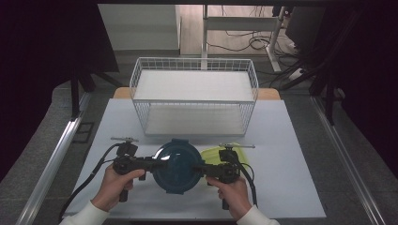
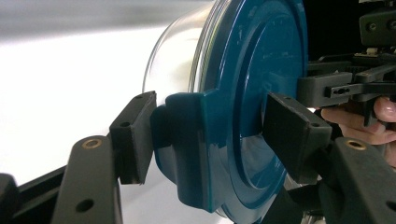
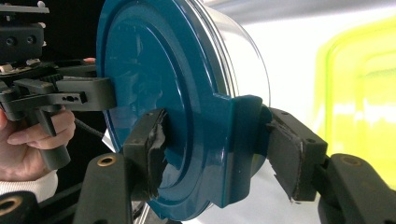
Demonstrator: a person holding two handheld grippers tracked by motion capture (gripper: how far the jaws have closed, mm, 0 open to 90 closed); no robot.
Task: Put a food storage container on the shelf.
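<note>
No legible text, label, brand, number or sign in any view. Blue lid [image 1: 176, 165]: plain moulded surface. Wire basket [image 1: 194, 96]: unmarked.

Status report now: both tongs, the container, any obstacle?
Left tongs and right tongs shut on blue-lidded container, one per side latch. Wire basket ahead. Yellow-green lid beside the right tongs.

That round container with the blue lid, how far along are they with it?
Done: both claws grip the lidded container, the left claw and the right claw each pinching a lid latch. In hand: it is held between them in front of the wire basket. Left, probably: placing it in the basket. A yellow-green lid lies beside it.
</note>
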